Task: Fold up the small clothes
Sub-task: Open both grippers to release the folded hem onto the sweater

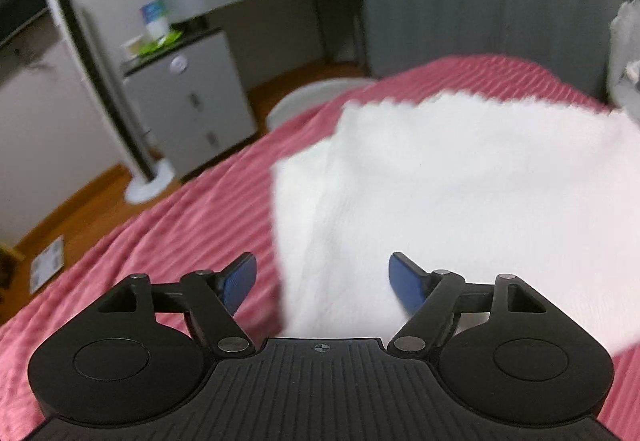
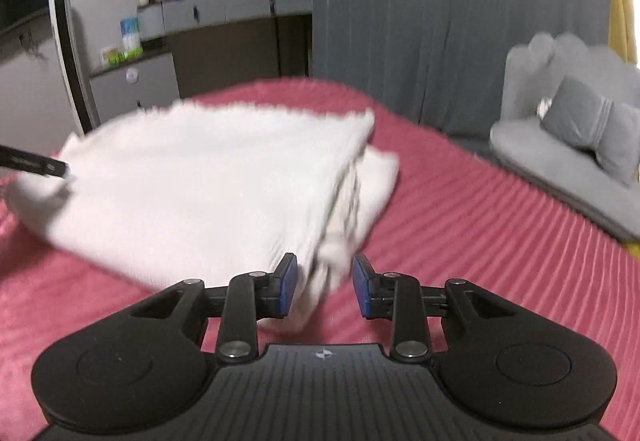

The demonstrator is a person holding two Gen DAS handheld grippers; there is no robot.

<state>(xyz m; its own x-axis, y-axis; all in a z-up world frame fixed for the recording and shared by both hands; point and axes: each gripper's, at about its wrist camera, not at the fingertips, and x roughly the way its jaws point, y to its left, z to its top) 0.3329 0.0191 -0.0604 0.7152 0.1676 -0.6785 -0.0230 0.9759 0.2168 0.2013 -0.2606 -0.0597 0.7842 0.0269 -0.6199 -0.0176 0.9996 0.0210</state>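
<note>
On the bed (image 2: 480,241), the cloth (image 2: 208,177) lies folded in layers. Left gripper (image 1: 322,281) and right gripper (image 2: 325,289) are released; only tidying appears left.

Motion blurs the white garment (image 2: 208,177); its left corner hides behind the left hand-held gripper (image 2: 36,164), itself mostly cropped.

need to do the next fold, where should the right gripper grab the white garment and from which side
Probably the near corner of the white garment, where its stacked layers end just ahead of the right gripper. Come in low from the near side, along the pink bedspread, so the open jaws straddle that edge. The layers show there as a step, so one pinch could catch them all; the flat top offers nothing to pinch.
</note>
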